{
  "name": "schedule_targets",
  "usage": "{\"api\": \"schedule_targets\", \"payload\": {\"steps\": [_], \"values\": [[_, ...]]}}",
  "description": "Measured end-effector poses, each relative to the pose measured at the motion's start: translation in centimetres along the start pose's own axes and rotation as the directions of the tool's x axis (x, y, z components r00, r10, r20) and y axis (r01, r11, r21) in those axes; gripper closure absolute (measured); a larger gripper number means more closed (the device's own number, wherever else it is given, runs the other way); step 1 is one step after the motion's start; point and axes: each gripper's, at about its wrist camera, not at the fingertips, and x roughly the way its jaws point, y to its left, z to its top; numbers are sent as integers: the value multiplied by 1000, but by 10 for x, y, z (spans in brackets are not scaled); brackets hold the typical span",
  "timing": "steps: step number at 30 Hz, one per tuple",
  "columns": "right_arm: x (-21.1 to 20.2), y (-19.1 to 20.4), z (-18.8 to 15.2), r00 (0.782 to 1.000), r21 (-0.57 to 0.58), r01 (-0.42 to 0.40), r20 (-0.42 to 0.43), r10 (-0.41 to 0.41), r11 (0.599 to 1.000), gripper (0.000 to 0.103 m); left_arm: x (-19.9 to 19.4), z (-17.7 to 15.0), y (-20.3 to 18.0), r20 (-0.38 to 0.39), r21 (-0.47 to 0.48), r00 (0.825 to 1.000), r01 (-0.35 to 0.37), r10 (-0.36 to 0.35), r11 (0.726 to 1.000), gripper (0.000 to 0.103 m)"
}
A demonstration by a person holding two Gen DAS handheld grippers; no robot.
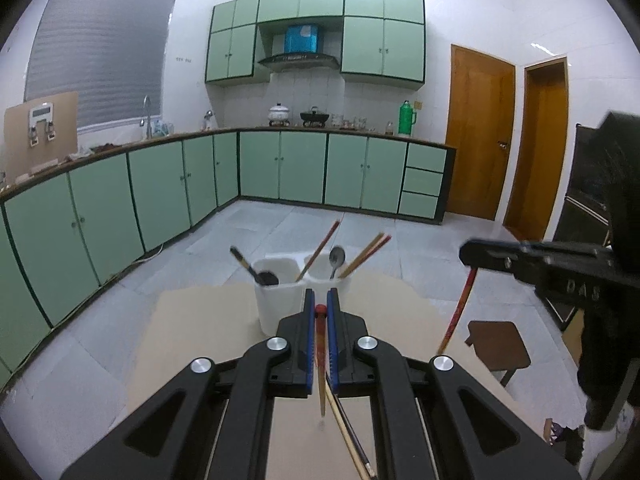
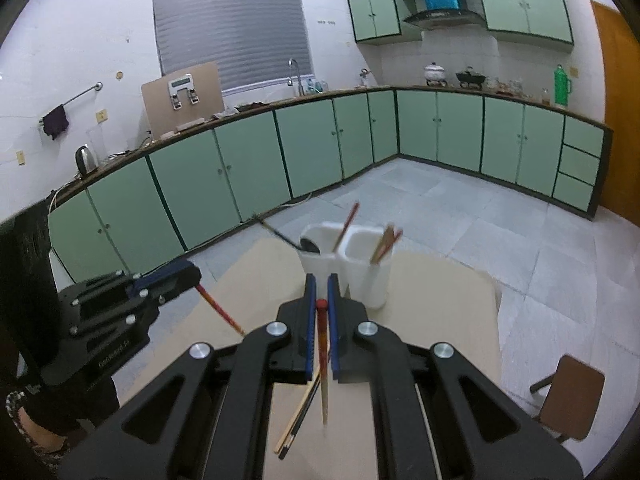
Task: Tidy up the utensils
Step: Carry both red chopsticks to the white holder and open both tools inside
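On the beige table (image 1: 208,320), the white utensil holder (image 1: 280,304) stands just beyond both grippers, left gripper (image 1: 321,300) and right gripper (image 2: 321,286), each pinching one red-ended chopstick, left chopstick (image 1: 321,360) and right chopstick (image 2: 322,360), hanging downward

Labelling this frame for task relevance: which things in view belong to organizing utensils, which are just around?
In the job:
- left gripper, shut on a red chopstick
- right gripper, shut on another red chopstick
- white two-compartment holder with utensils
- loose chopsticks on the table

Just around:
- green thermos
- kettle
- brown stool
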Motion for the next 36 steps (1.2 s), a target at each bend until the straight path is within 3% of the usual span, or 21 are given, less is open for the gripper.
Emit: {"api": "schedule_targets", "payload": {"steps": [6, 12, 20, 26, 36], "values": [[-7, -4, 48, 999, -22, -23, 48, 24, 1000, 98, -6, 33, 1, 67, 30, 998, 10, -12, 1000, 97], [-1, -10, 101, 992, -51, 5, 124, 2, 999, 98, -4, 78, 0, 160, 56, 987, -8, -1, 998, 97], [35, -37, 157, 976, -37, 76, 209, -67, 996, 98, 37, 135, 9, 240, 56, 970, -40, 26, 998, 97], [79, -60, 162, 971, 0, 80, 226, -78, 997, 98, 91, 140, 16, 224, 38, 974, -46, 36, 998, 97], [148, -71, 126, 993, 36, 57, 104, -60, 998, 94, 162, 107, 32, 84, 14, 996, -33, 32, 999, 97]]}}
